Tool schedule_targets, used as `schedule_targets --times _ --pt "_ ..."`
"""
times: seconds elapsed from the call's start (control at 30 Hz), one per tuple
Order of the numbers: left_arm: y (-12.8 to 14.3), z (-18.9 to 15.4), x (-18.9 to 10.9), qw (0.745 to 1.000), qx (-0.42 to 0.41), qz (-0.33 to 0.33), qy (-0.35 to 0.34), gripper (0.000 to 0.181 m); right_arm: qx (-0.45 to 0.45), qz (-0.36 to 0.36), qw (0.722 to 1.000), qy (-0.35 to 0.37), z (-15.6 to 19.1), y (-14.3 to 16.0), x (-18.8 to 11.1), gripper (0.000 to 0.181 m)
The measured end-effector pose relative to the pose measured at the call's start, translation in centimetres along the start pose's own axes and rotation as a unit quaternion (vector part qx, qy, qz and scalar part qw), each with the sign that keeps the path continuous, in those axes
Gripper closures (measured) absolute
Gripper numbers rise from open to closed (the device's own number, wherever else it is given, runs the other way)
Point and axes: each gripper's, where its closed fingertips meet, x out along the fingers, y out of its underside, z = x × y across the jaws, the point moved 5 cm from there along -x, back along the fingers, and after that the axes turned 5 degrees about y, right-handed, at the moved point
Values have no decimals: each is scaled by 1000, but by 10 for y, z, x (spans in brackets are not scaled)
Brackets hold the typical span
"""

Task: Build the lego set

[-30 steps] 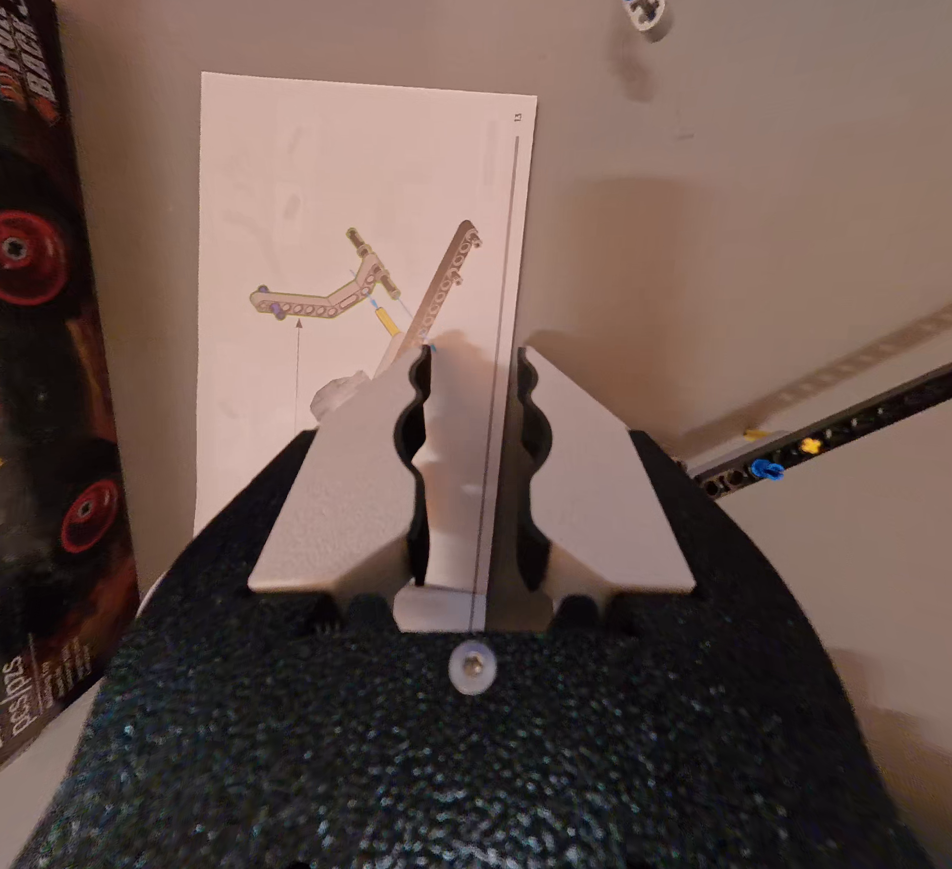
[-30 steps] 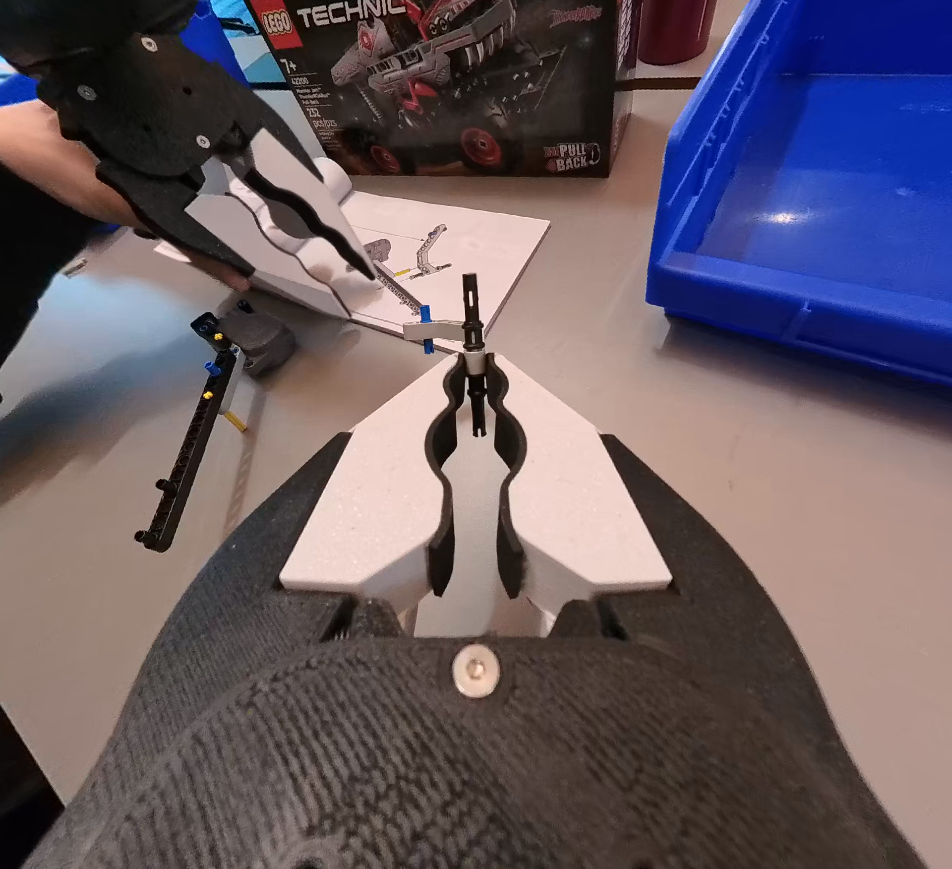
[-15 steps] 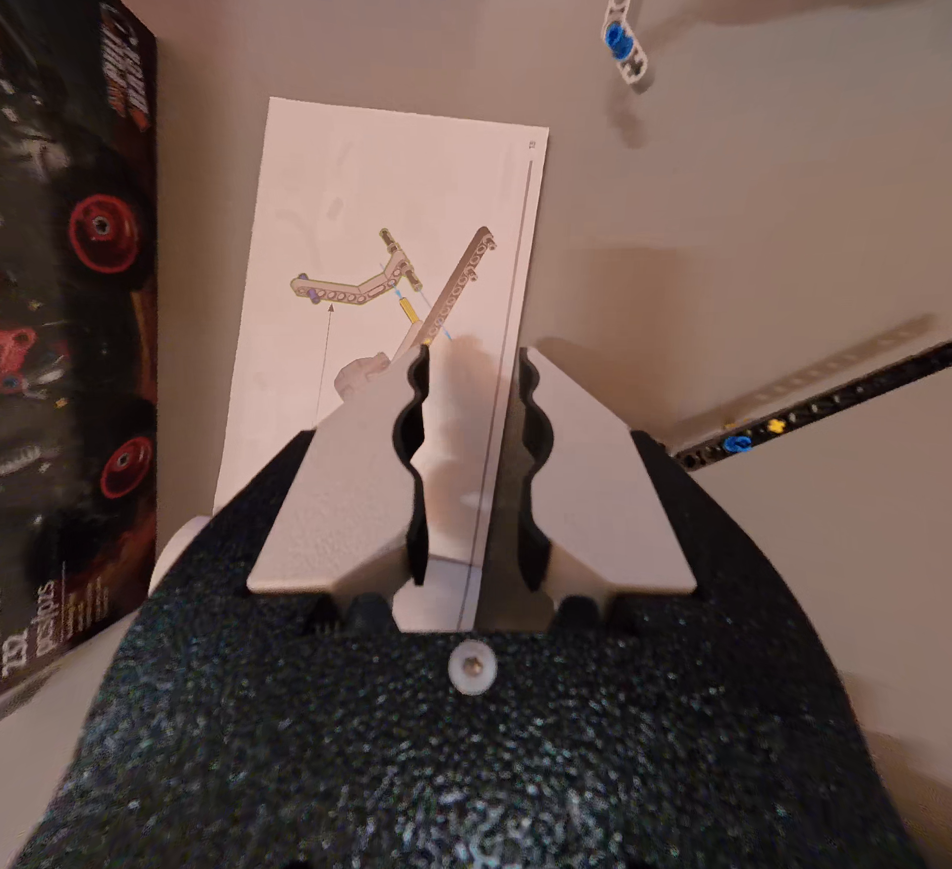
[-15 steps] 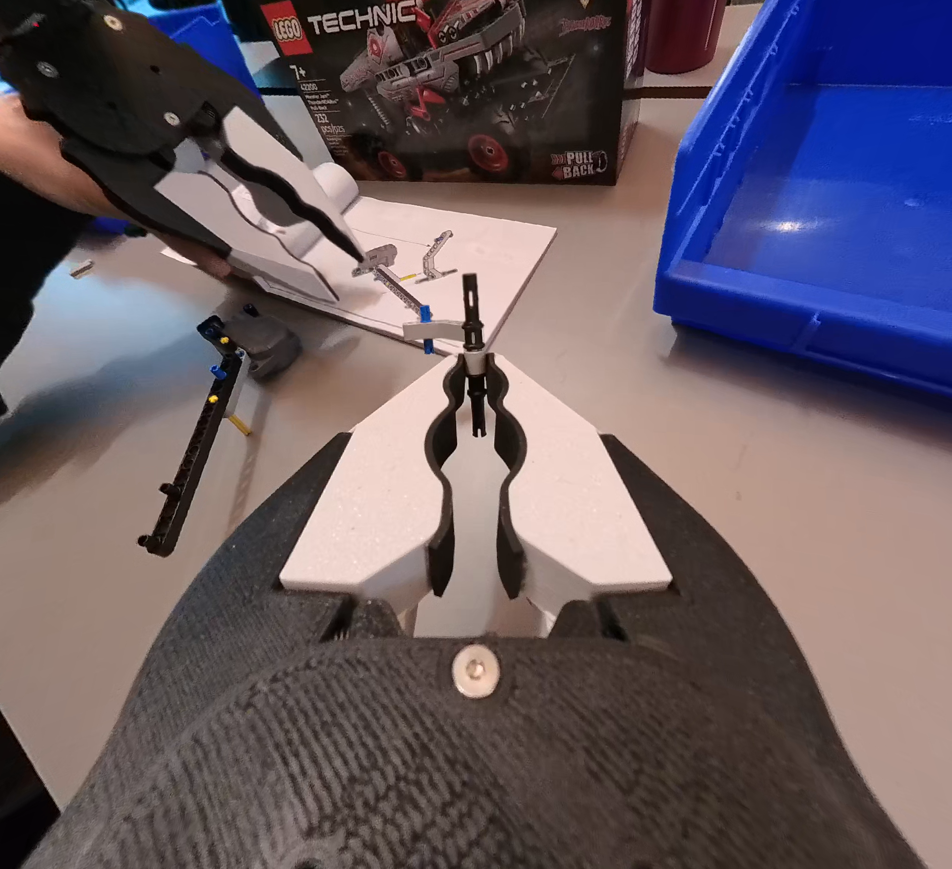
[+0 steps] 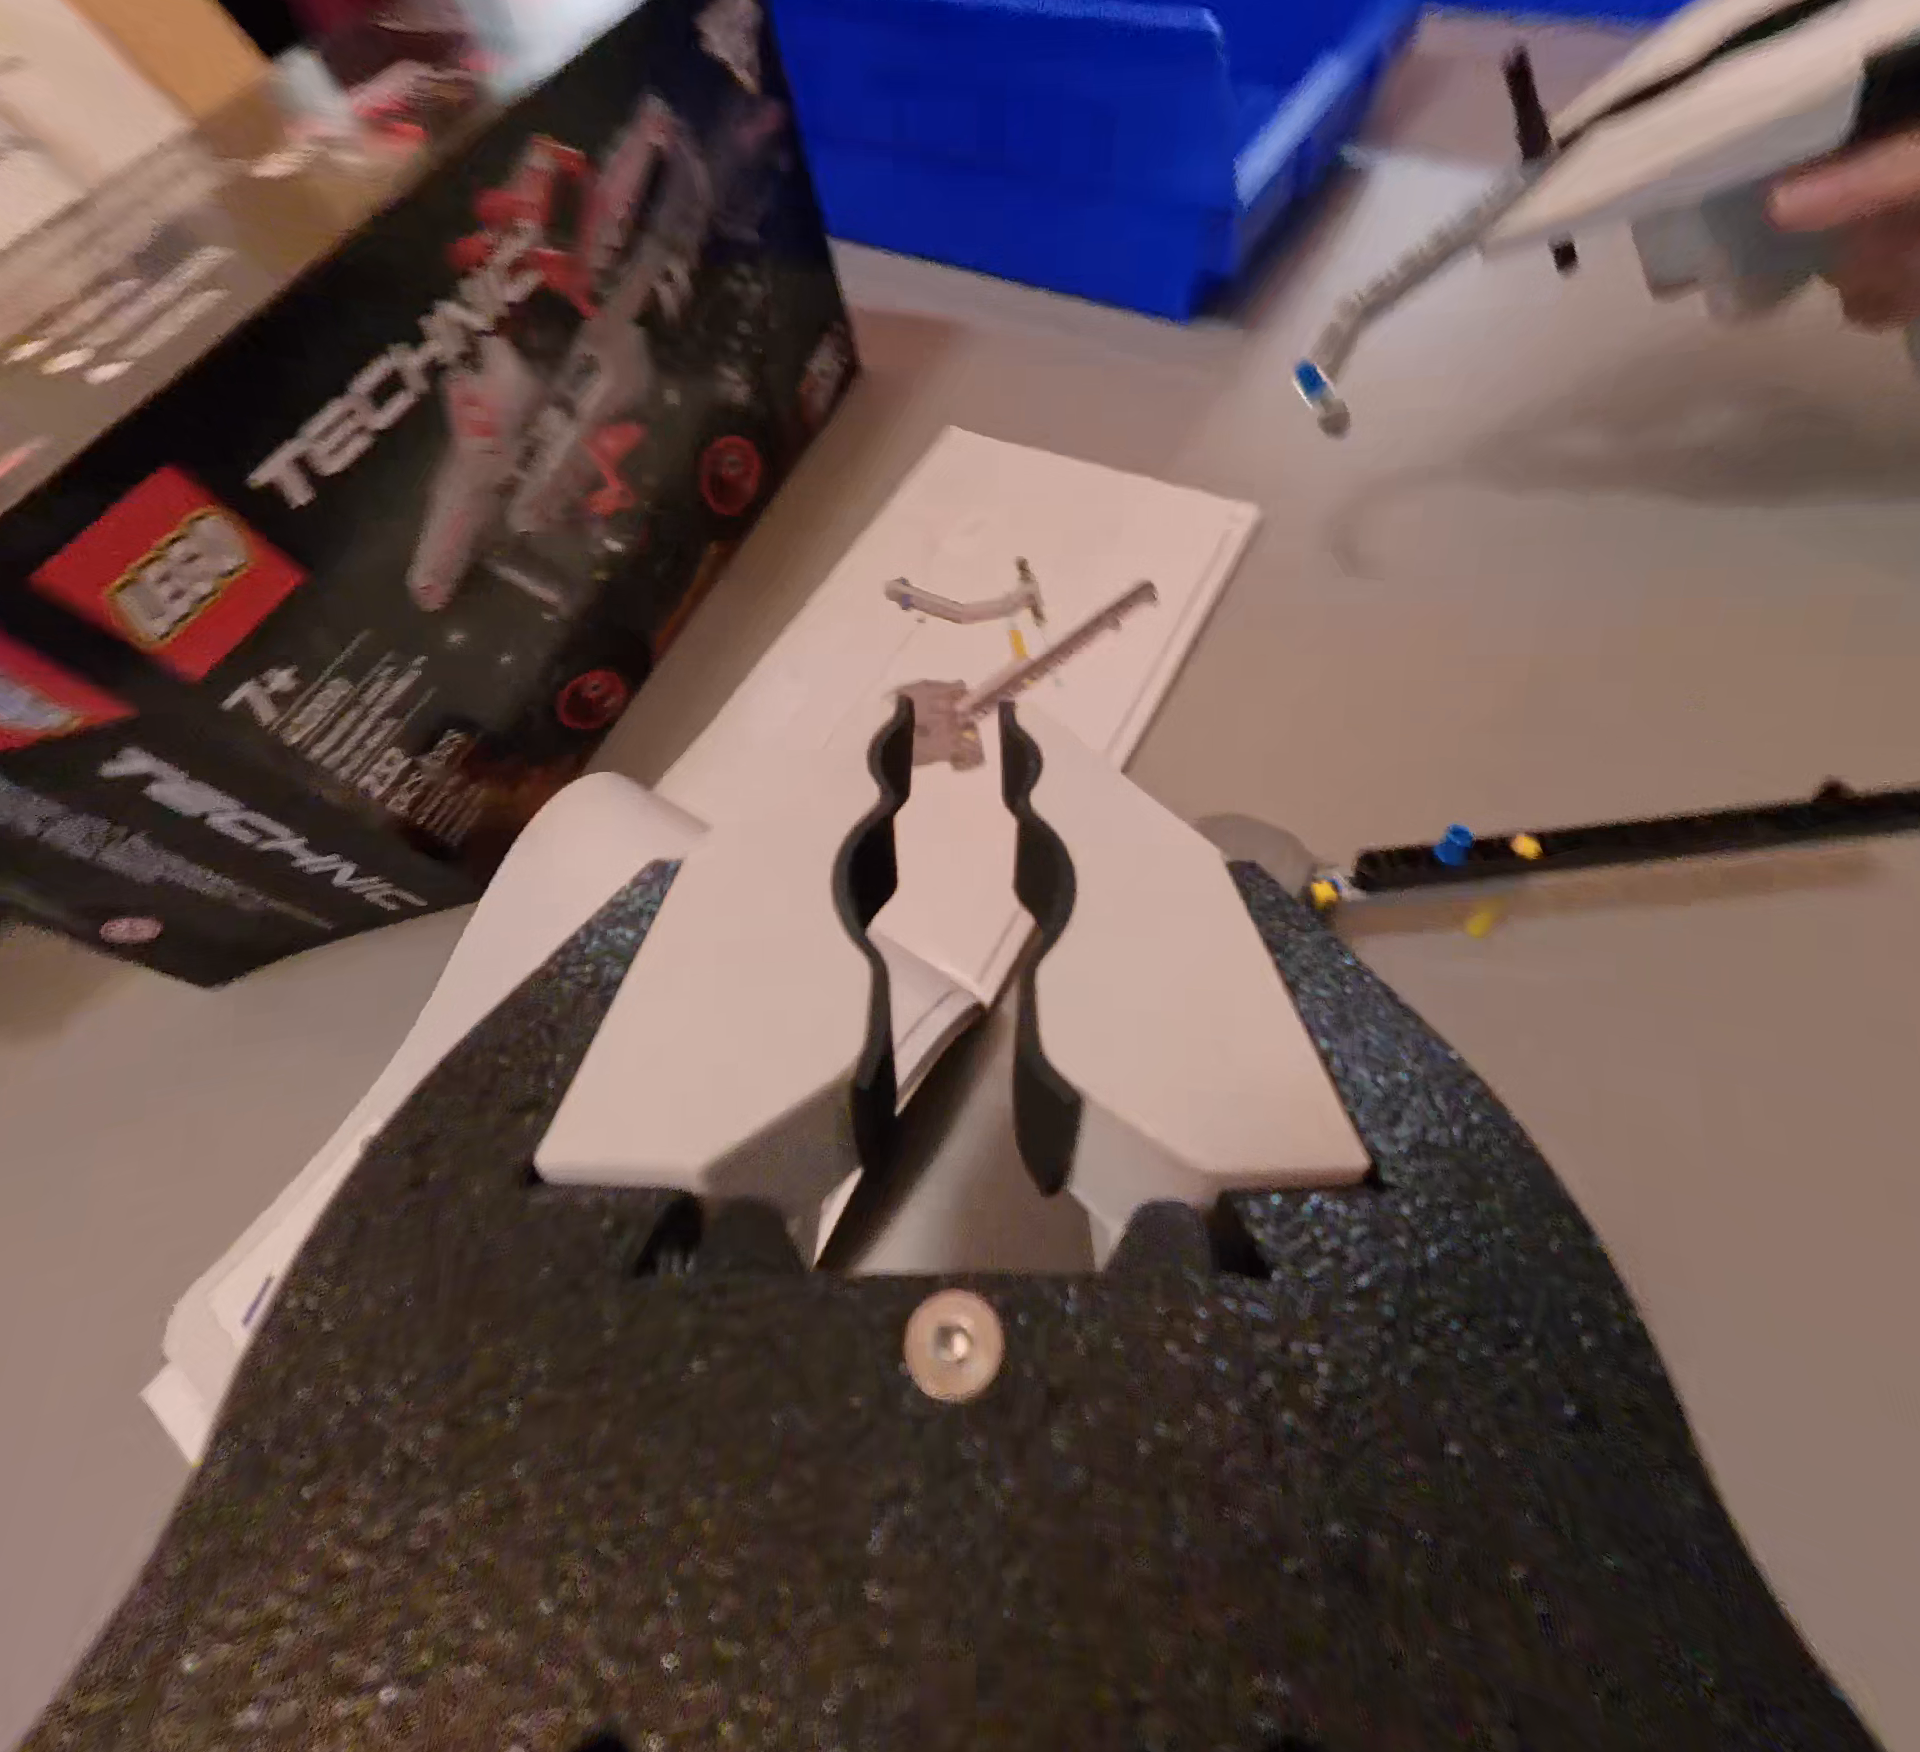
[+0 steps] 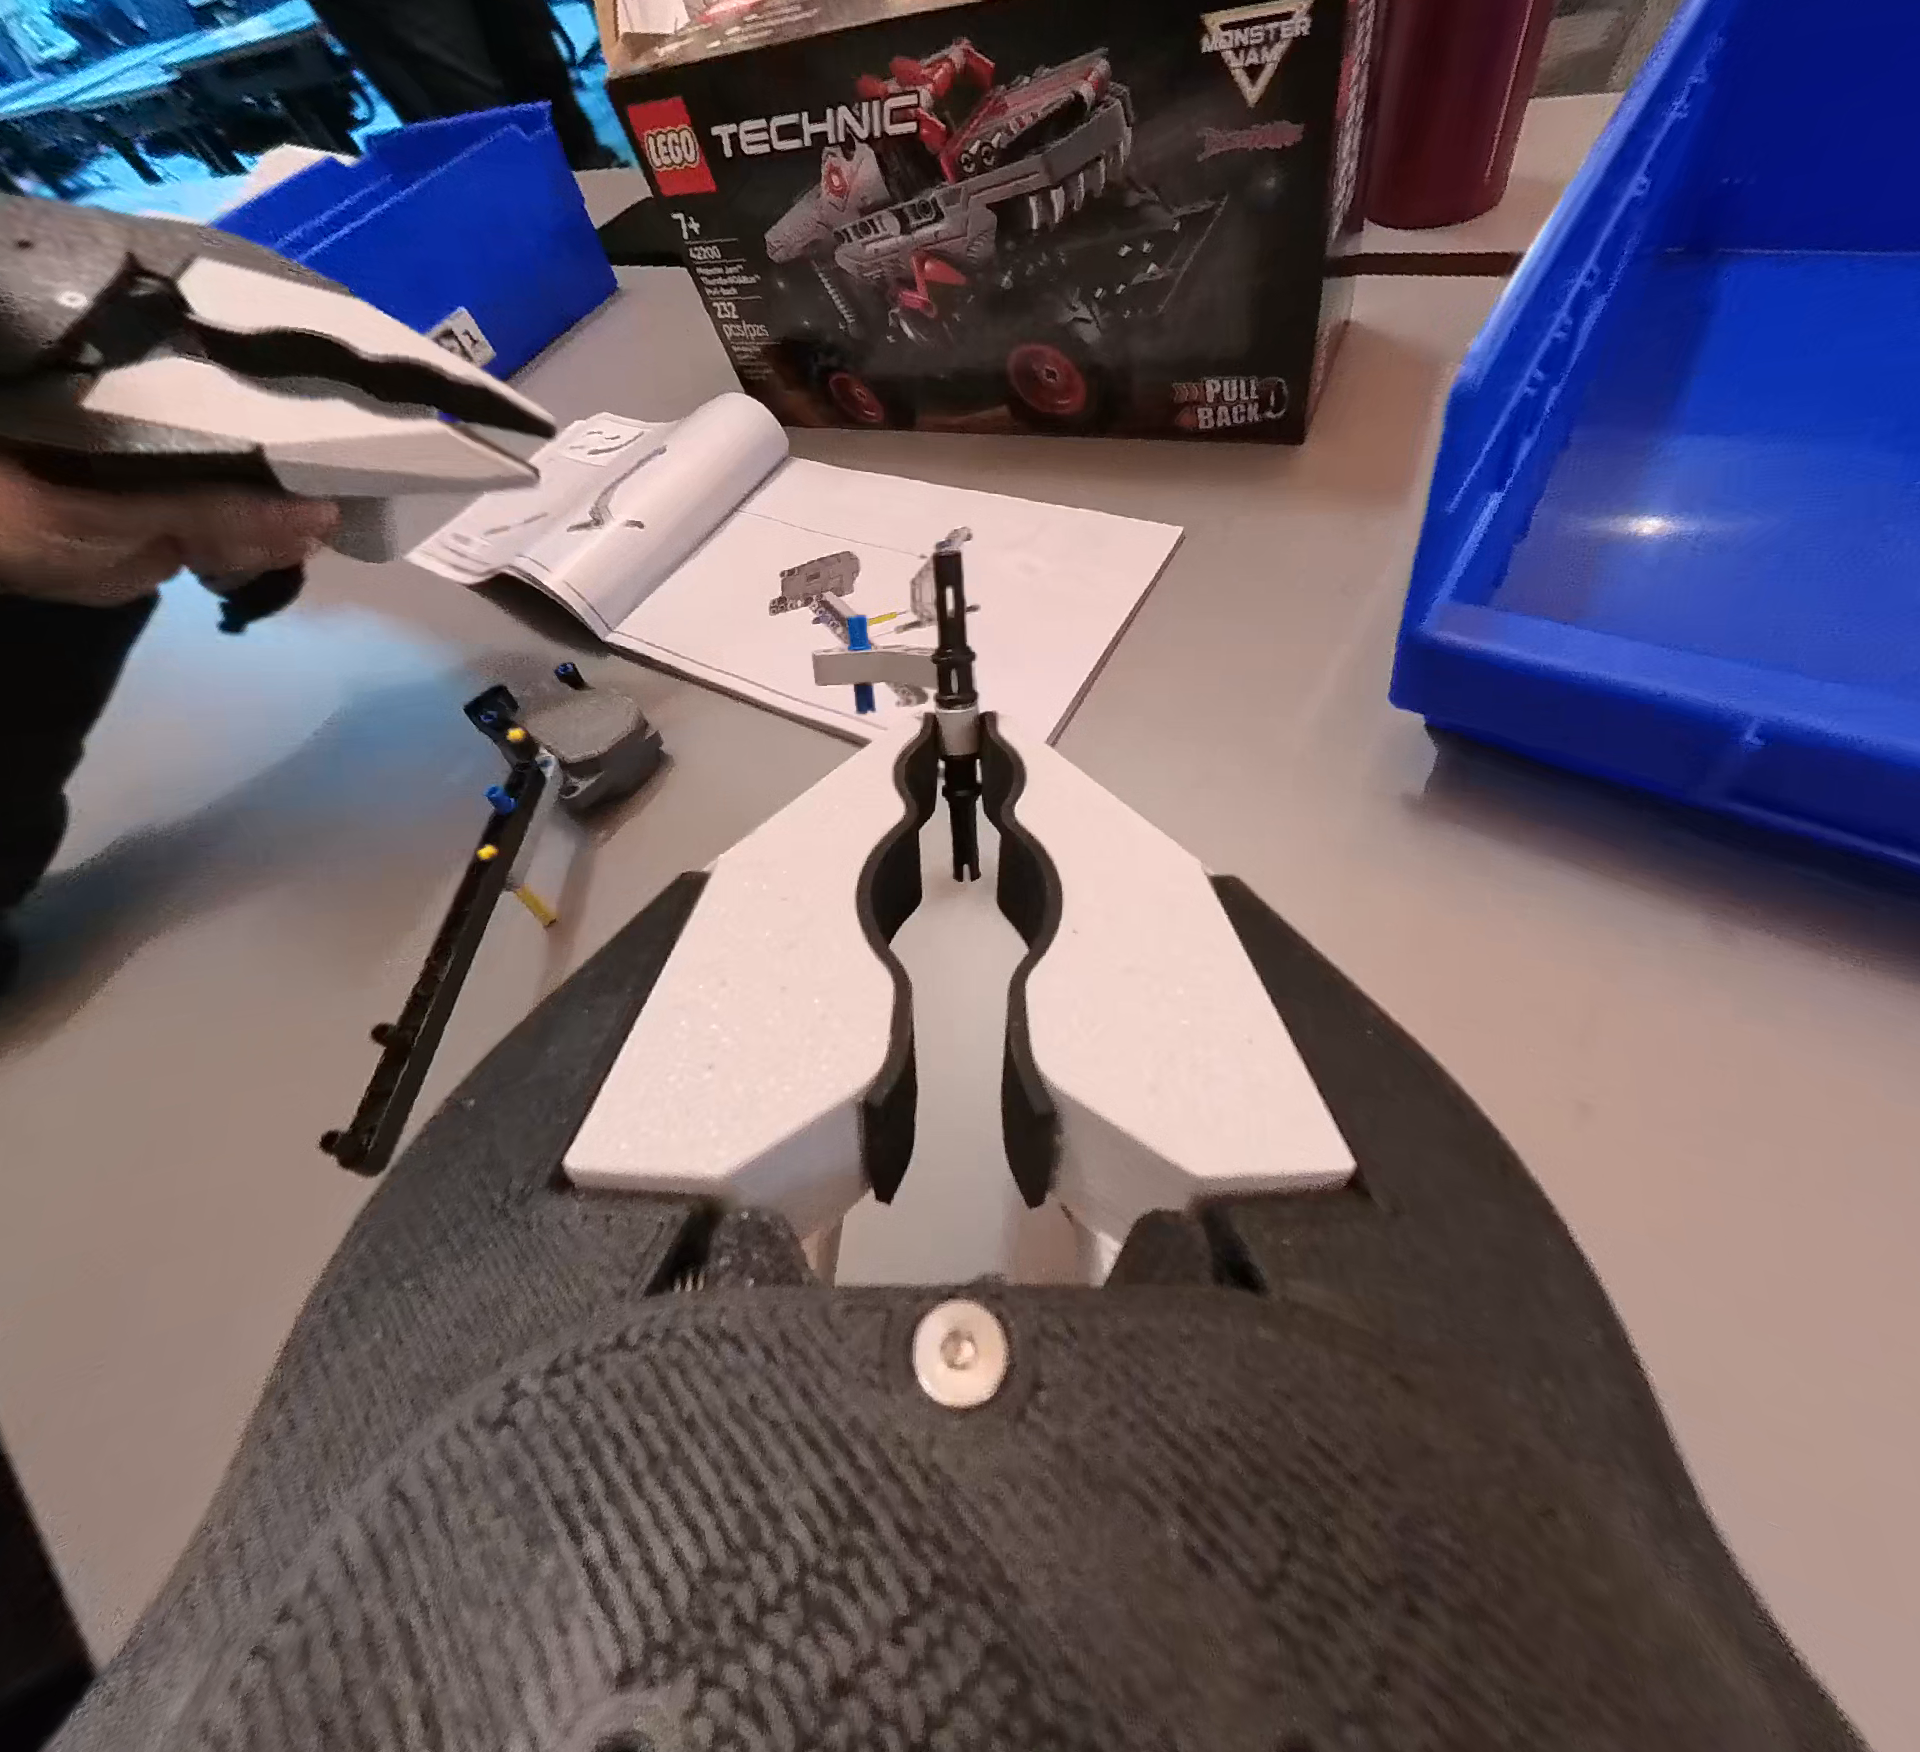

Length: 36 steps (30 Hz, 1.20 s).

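Observation:
My right gripper (image 6: 958,734) is shut on a black axle (image 6: 951,622) that runs through a grey bent beam (image 6: 868,665) with a blue pin, held above the table. It also shows in the left wrist view (image 5: 1538,175) at the upper right with the beam (image 5: 1403,279) hanging from it. My left gripper (image 5: 956,715) is open by a narrow gap and empty, above the open instruction booklet (image 5: 1122,549). In the right wrist view it (image 6: 525,450) hovers at the left over the booklet (image 6: 1029,580). A long black beam (image 6: 447,954) with blue and yellow pins lies on the table, joined to a grey block (image 6: 603,746).
The black set box (image 6: 987,248) stands behind the booklet. A large blue bin (image 6: 1714,507) is at the right, a smaller blue bin (image 6: 447,227) at the back left, and a maroon bottle (image 6: 1455,40) behind the box. A person stands in the background. About 20 centimeters separates my left fingertips from my right. From my left tips it is roughly 9 centimeters to the grey block (image 6: 603,746); from my right, 15 centimeters.
My left gripper has tilted up from looking straight down at the booklet to looking across the table, and its jaws stand a little closer. The right gripper still holds the axle and beam.

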Motion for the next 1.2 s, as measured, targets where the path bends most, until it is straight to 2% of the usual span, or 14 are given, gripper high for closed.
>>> schedule_targets --times 0.1,0.17,0.37,0.6,0.8,0.93,1.2 --pt "6 11 -5 995 -53 -75 -39 174 -20 -10 1000 17 2 -4 4 177" --pt "8 13 -8 993 -50 -91 -51 176 -26 -24 999 23 3 -8 6 177" --pt "6 14 -13 991 12 -89 -102 181 -23 -48 999 -4 13 -13 12 177" --pt "5 7 -8 988 68 -76 -115 181 -1 -64 997 -40 15 -15 9 177" --pt "0 5 -10 985 75 -102 -119 181 34 -123 992 -22 3 -26 -5 177" --pt "0 5 -10 984 76 -108 -122 181 64 -159 984 -45 4 -32 -8 177" --pt "1 4 -10 984 88 -104 -117 181 66 -135 985 -81 15 -28 1 177"
